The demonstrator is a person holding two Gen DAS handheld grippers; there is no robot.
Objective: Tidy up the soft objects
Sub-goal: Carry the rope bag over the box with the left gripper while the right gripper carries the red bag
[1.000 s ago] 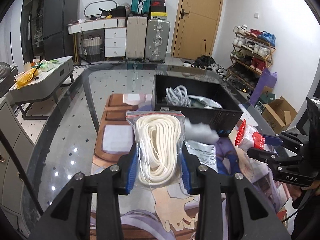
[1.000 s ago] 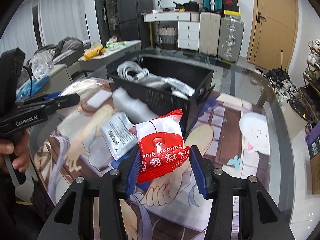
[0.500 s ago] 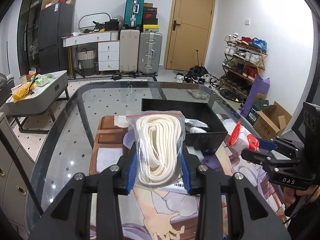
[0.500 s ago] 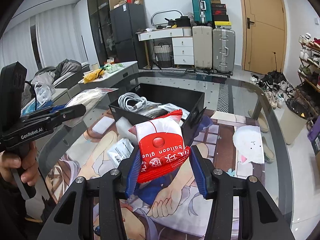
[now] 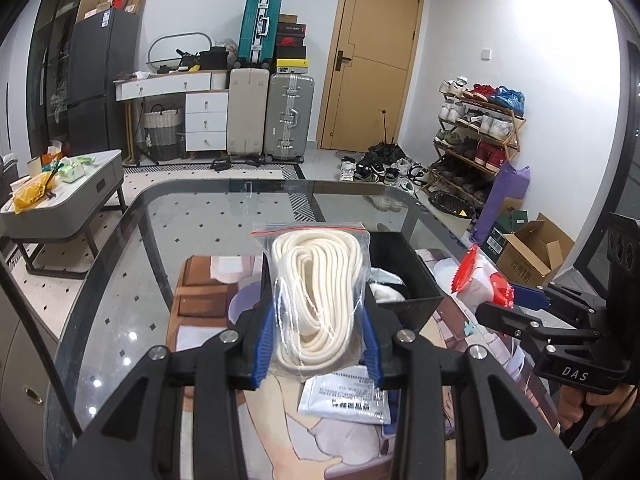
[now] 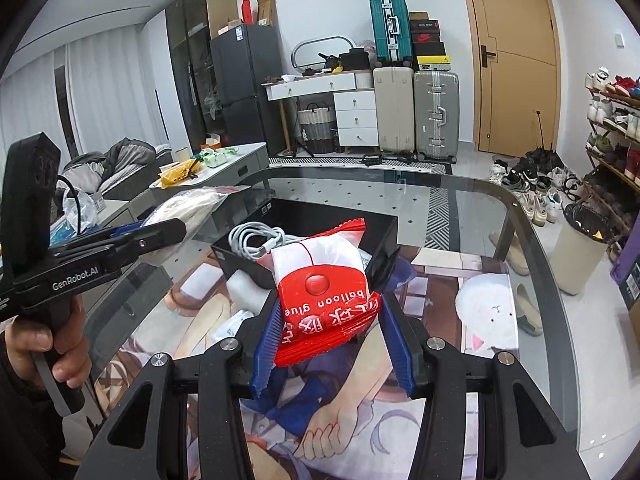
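White rope bag (image 5: 316, 304) fills your left gripper (image 5: 316, 344), red packet (image 6: 324, 292) your right gripper (image 6: 332, 344); carry both level over the black bin (image 6: 384, 236) before letting go.

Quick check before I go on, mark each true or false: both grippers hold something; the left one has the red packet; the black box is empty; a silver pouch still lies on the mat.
1. Both grippers hold something. True.
2. The left gripper has the red packet. False: it is shut on the bag of white rope; the right gripper has the packet.
3. The black box is empty. False: a white cable lies in it.
4. A silver pouch lies on the mat. True.
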